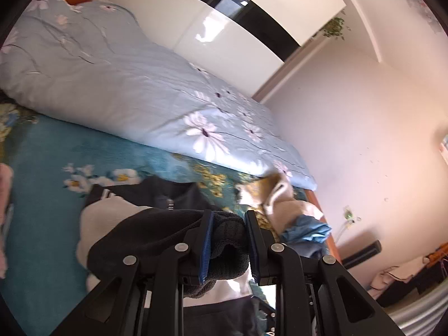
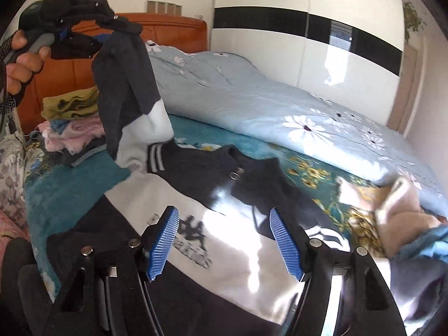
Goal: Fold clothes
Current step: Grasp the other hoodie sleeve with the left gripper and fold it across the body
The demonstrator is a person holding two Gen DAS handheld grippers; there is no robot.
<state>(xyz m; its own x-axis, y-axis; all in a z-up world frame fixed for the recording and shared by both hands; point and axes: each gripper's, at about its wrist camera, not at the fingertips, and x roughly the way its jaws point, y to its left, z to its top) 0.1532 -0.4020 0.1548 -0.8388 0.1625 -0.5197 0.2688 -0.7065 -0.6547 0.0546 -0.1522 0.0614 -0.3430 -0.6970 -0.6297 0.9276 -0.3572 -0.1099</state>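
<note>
A navy and white jacket [image 2: 212, 210] with a printed logo lies spread on the teal floral bedspread [image 2: 70, 196]. My left gripper [image 1: 228, 224] is shut on the dark cuff of its sleeve [image 1: 226, 240]. In the right wrist view the left gripper [image 2: 112, 32] is raised at upper left, and the sleeve [image 2: 126, 84] hangs from it down to the jacket. My right gripper [image 2: 224, 238] hovers open over the jacket's white chest, with nothing between its blue pads [image 2: 165, 238].
A rolled light-blue floral duvet [image 2: 280, 106] lies along the far side of the bed. A stack of folded clothes [image 2: 72, 120] sits by the orange headboard [image 2: 168, 33]. Cream and blue garments [image 2: 406, 218] are heaped at right. A white wardrobe [image 2: 308, 56] stands behind.
</note>
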